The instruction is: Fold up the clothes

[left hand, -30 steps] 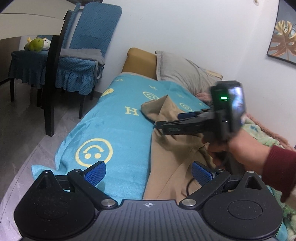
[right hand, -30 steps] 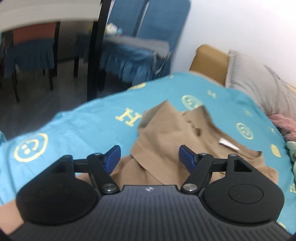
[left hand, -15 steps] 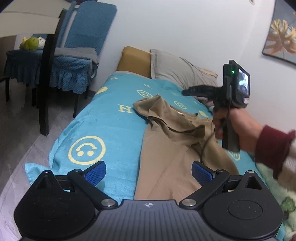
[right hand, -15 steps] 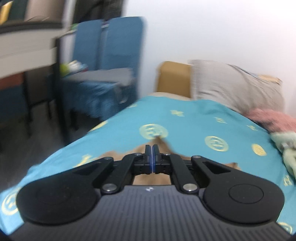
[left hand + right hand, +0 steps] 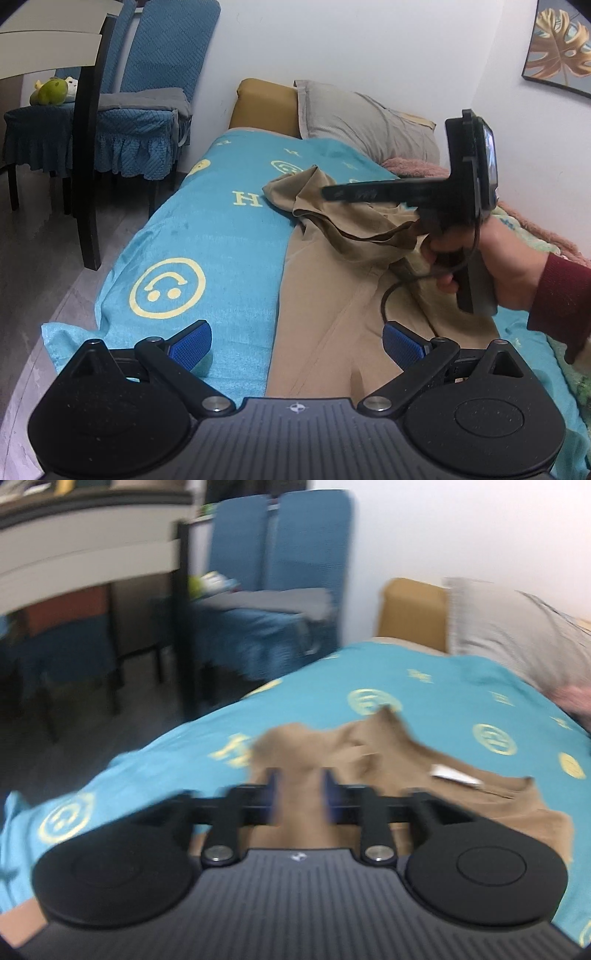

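A tan garment (image 5: 332, 295) lies lengthwise on the teal smiley-print blanket (image 5: 207, 236), its far end bunched into folds (image 5: 317, 195). My left gripper (image 5: 297, 341) is open at the garment's near end, one pad over the blanket and one over the cloth, holding nothing. A hand in a dark red sleeve (image 5: 517, 266) holds my right gripper (image 5: 332, 192) just above the bunched end. In the blurred right wrist view the right gripper (image 5: 300, 794) has its jaws opening; tan cloth (image 5: 369, 760) shows through the gap but the pads do not pinch it. A white label (image 5: 456, 775) lies on the garment.
A grey pillow (image 5: 365, 122) and a tan cushion (image 5: 266, 107) sit at the bed's head, with pink and green bedding (image 5: 417, 166) along the wall side. Blue-covered chairs (image 5: 147, 110) and a dark table leg (image 5: 86, 166) stand left of the bed. A framed leaf picture (image 5: 557, 44) hangs on the wall.
The right gripper, shut half a second ago, now has its pads apart and has come back down over the garment's bunched far end. The left gripper has stayed put and open.
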A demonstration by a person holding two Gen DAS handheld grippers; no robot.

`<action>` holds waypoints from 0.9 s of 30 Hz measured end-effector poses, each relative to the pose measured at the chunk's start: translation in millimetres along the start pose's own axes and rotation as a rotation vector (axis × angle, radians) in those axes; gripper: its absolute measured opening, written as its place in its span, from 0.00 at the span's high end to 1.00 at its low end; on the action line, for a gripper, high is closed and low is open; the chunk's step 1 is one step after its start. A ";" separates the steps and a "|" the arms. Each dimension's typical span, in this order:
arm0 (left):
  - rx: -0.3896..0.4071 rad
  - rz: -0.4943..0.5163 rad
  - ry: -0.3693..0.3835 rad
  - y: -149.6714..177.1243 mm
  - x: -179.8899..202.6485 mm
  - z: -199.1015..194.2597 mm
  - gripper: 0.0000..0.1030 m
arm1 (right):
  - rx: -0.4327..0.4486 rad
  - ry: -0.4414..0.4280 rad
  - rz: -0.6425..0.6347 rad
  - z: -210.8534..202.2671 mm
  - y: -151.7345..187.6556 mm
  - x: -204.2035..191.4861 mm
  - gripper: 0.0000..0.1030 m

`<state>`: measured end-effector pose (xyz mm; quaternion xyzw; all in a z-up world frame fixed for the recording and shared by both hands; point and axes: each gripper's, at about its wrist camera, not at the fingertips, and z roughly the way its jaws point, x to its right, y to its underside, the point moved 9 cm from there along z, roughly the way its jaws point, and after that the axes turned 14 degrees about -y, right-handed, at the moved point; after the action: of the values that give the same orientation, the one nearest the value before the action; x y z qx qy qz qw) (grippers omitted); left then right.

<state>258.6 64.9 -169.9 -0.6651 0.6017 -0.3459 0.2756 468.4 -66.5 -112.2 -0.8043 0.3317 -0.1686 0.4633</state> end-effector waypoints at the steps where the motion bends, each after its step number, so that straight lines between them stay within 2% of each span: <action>1: -0.001 -0.002 -0.005 0.0 -0.8 0.2 0.03 | -0.006 -0.012 -0.024 3.0 1.0 -8.7 0.38; 3: -0.005 -0.007 -0.013 0.0 -3.4 0.2 0.03 | -0.012 -0.013 -0.045 9.8 2.1 -17.7 0.38; 6: -0.006 -0.016 -0.015 -0.2 -6.2 0.0 0.03 | -0.045 -0.012 -0.004 22.5 6.9 -15.7 0.40; 7: -0.006 -0.019 -0.014 -0.4 -6.8 -0.3 0.03 | -0.054 -0.001 0.013 24.8 8.7 -14.1 0.48; 8: -0.007 -0.023 -0.013 -0.5 -7.5 -0.7 0.03 | -0.063 0.010 0.030 27.0 10.6 -12.5 0.67; 10: -0.005 -0.031 -0.009 -0.9 -8.9 -1.9 0.03 | -0.047 0.027 0.090 24.1 8.8 -7.2 0.89; 12: -0.002 -0.041 -0.004 -1.7 -10.3 -3.2 0.03 | 0.005 0.016 0.147 15.7 2.2 -2.0 0.93; 16: -0.001 -0.065 0.008 -3.6 -12.3 -5.1 0.03 | 0.097 0.041 0.208 -3.8 -13.3 16.0 0.95; 21: 0.006 -0.064 0.033 -4.2 -8.7 -8.0 0.03 | 0.233 0.203 0.338 -35.4 -23.6 73.0 0.96; 24: 0.016 -0.031 0.059 -1.9 0.7 -9.7 0.03 | 0.216 0.346 0.434 -38.4 -3.7 115.3 0.96; 27: 0.015 0.006 0.069 2.8 8.6 -8.0 0.02 | 0.179 0.420 0.512 -37.6 22.7 145.7 0.95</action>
<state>250.9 56.4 -166.1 -0.6489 0.6103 -0.3722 0.2606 543.5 -198.8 -117.5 -0.5990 0.5948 -0.2372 0.4807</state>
